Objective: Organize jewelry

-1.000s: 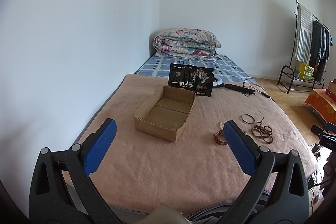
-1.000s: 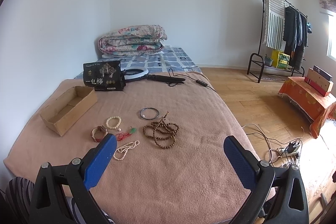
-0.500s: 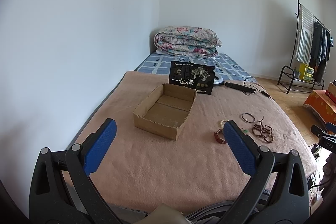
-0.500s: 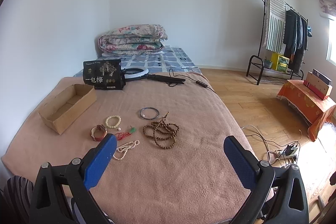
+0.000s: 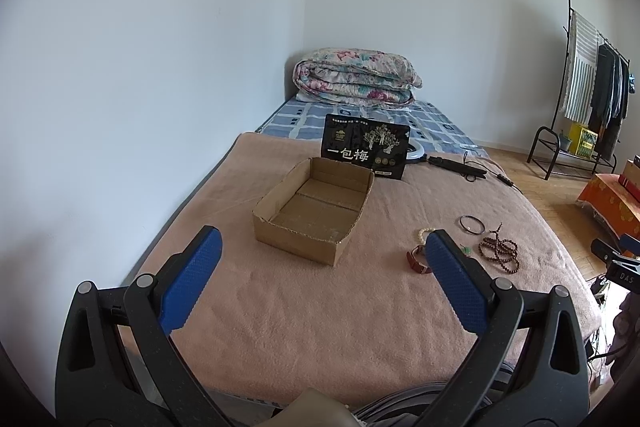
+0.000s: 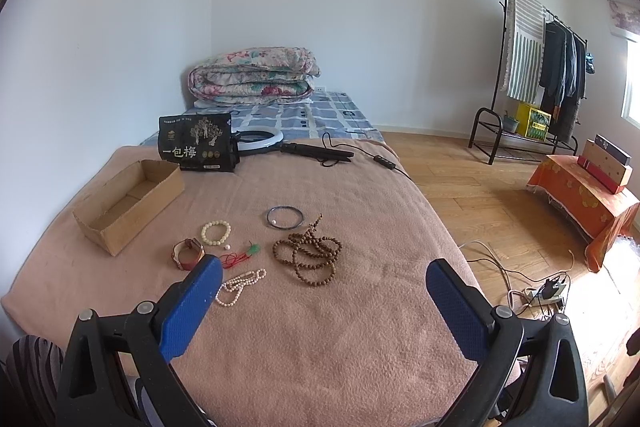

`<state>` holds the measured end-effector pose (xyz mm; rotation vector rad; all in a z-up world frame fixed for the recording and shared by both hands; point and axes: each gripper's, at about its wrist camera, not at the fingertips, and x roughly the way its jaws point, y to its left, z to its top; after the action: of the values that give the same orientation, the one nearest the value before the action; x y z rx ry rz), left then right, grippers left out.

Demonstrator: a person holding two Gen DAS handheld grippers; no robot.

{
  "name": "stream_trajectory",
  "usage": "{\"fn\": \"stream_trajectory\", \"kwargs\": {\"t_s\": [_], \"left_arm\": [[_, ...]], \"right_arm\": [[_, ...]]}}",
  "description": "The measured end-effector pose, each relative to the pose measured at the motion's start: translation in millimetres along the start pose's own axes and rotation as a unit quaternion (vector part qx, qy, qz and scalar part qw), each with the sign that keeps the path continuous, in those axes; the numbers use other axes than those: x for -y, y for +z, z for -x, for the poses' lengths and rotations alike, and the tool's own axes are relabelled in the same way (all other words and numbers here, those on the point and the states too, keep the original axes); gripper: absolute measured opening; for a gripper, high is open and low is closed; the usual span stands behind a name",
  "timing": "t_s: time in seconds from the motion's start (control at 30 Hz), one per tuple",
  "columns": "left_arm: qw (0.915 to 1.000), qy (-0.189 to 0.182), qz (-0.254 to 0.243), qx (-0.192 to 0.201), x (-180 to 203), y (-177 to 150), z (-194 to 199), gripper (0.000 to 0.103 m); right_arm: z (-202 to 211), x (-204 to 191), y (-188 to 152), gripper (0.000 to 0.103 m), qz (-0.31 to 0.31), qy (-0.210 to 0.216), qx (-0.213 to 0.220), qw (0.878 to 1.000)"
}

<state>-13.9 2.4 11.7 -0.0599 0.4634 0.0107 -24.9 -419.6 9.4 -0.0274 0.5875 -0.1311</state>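
An empty open cardboard box [image 5: 316, 211] sits on the pink blanket; it also shows in the right wrist view [image 6: 128, 201]. To its right lie a brown wooden bead necklace [image 6: 310, 255], a dark bangle [image 6: 285, 217], a cream bead bracelet [image 6: 216, 231], a red-brown bracelet [image 6: 188, 253], a red cord with a green pendant [image 6: 242, 254] and a white pearl strand [image 6: 240, 285]. My left gripper [image 5: 320, 247] is open and empty, near the box. My right gripper [image 6: 325, 277] is open and empty, above the near side of the jewelry.
A black printed bag [image 6: 196, 145] stands behind the box, with a ring light [image 6: 260, 139] and cable beside it. A folded quilt [image 6: 254, 75] lies at the far end. A clothes rack [image 6: 540, 67] and an orange-covered stand [image 6: 588, 199] are on the floor at right.
Both grippers have drifted slightly; the views have shifted a little. Nothing on the bed has moved and both grippers stay open.
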Motion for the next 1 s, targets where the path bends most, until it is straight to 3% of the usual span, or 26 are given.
{"fn": "stream_trajectory", "kwargs": {"t_s": [0.6, 1.0], "left_arm": [[0.9994, -0.019, -0.007, -0.027, 9, -12, -13, 0.103], [0.9939, -0.070, -0.040, -0.075, 21, 3, -76, 0.103]], "right_arm": [[-14, 0, 0, 0.103, 0.002, -0.001, -0.007, 1.000], [-49, 18, -4, 0.103, 0.005, -0.016, -0.027, 1.000]]}}
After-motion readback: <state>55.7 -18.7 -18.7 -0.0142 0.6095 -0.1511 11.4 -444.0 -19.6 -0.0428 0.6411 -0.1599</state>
